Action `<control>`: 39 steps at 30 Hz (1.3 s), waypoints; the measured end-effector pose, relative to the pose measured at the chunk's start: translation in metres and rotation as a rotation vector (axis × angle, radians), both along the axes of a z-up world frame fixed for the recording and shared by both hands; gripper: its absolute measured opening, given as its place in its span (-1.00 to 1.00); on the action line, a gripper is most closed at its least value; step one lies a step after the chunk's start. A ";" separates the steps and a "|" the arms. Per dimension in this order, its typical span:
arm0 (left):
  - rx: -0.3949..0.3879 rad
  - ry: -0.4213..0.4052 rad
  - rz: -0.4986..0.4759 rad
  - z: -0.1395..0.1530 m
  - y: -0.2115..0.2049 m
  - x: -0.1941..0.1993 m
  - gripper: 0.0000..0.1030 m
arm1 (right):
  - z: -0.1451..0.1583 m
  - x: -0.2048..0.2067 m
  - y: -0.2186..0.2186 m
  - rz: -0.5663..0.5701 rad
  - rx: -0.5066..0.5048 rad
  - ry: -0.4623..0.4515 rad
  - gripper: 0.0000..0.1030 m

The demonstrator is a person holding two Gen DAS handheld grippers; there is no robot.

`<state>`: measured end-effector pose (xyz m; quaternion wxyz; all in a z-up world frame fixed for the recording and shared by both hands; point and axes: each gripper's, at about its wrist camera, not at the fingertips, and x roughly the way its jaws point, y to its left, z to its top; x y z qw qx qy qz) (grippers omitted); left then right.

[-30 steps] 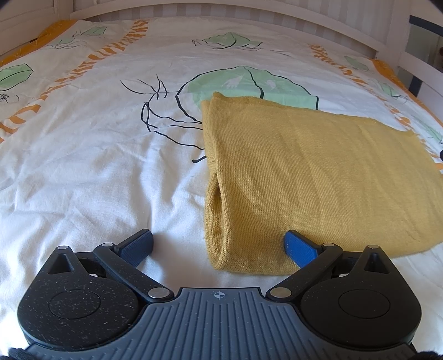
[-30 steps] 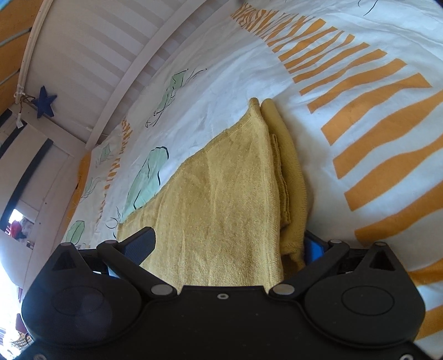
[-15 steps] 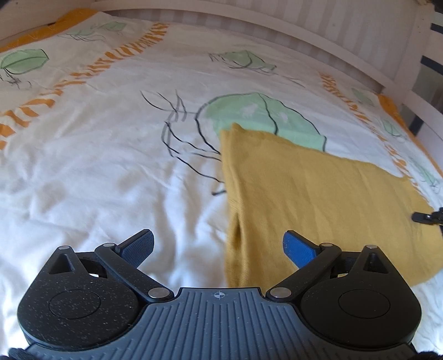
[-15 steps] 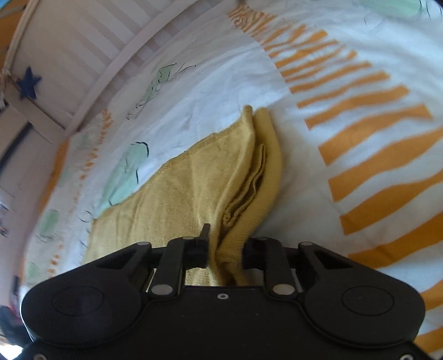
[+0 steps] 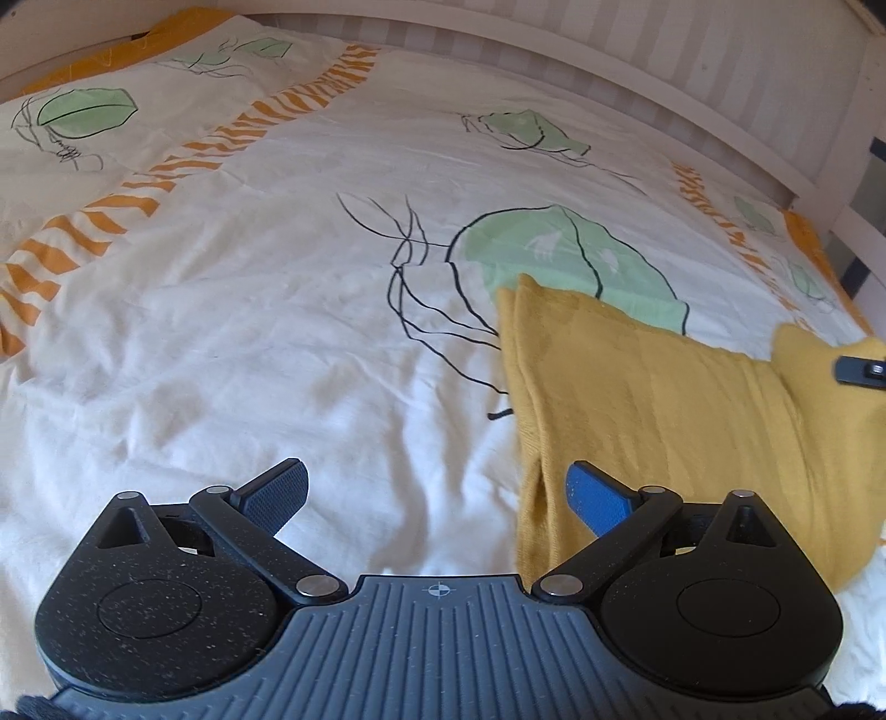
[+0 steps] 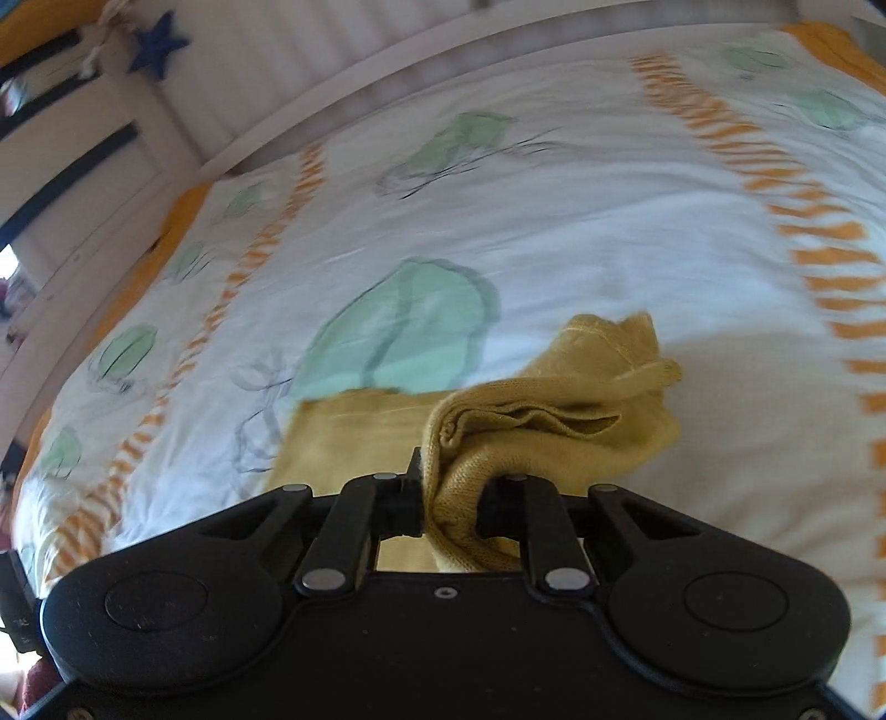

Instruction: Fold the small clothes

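Two claws on a bed, one yellow knit garment (image 5: 653, 399) lying on the leaf-print duvet (image 5: 277, 332), lower right of the left wrist view. Change: the right claw (image 6: 451, 493) has just been closing, from wide apart a second ago to clamped on a bunched edge of the garment, and that edge is now lifted off the duvet and carried toward the rest of the cloth. The raised corner also shows at the right edge of the left view, where it lay flat before. Likely meaning: a fold across is under way, the grasp is done and the carry-over has begun, nothing is laid down yet. The left claw (image 5: 437, 495) stands apart, blue pads wide, holding nothing; the garment's near left edge sits just beside its right pad, not visibly pinched. The left view shows the flat bulk of the garment with its doubled left edge, plus the tip of the right claw at far right. The right view, blurred, shows the pinch itself, the layered folds of knit between the fingers, and a blue star (image 6: 158, 47) on the bed frame (image 6: 354, 116) at upper left.
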<state>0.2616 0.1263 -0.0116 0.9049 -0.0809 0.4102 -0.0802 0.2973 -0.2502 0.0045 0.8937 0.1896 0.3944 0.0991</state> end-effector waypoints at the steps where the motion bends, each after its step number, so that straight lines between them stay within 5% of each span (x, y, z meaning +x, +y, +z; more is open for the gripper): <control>1: -0.004 0.000 0.005 0.001 0.002 0.001 0.95 | -0.001 0.004 0.012 0.016 -0.004 0.002 -0.55; 10: -0.038 0.021 0.048 0.002 0.020 0.005 0.95 | -0.026 0.033 0.103 0.106 0.001 0.056 -0.57; 19: -0.036 0.030 0.060 -0.001 0.022 0.007 0.95 | -0.045 0.036 0.147 0.127 -0.133 0.077 -0.43; 22: -0.029 0.031 0.059 -0.002 0.022 0.007 0.95 | -0.044 0.041 0.151 0.157 -0.061 0.069 -0.11; 29: -0.017 0.016 0.054 0.000 0.020 0.005 0.95 | -0.017 0.032 0.141 0.206 0.088 -0.045 -0.10; 39: -0.038 0.007 0.043 0.003 0.020 0.003 0.95 | -0.018 -0.017 0.138 0.306 -0.163 -0.095 0.01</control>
